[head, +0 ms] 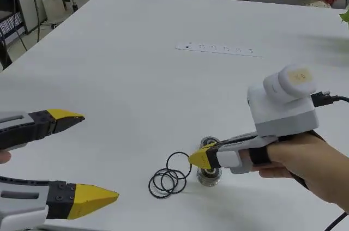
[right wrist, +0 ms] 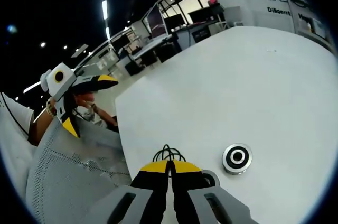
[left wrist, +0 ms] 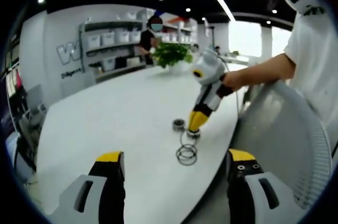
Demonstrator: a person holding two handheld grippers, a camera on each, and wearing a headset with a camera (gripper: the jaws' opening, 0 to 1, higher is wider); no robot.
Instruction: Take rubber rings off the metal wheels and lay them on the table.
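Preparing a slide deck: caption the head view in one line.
Right gripper, fingers shut, beside a metal wheel and loose rubber rings on the white table; left gripper open nearby.

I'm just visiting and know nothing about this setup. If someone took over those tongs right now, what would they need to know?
Left tongs: open, empty, held above the table, away from the work.
Right tongs: shut, tips down at the two metal wheels; whether they pinch a ring is unclear.
Rubber rings: several lie overlapped on the table beside the wheels.
Done: those rings are off.
Left: the wheel beside the tips shows dark bands, possibly rings still on; check both wheels.
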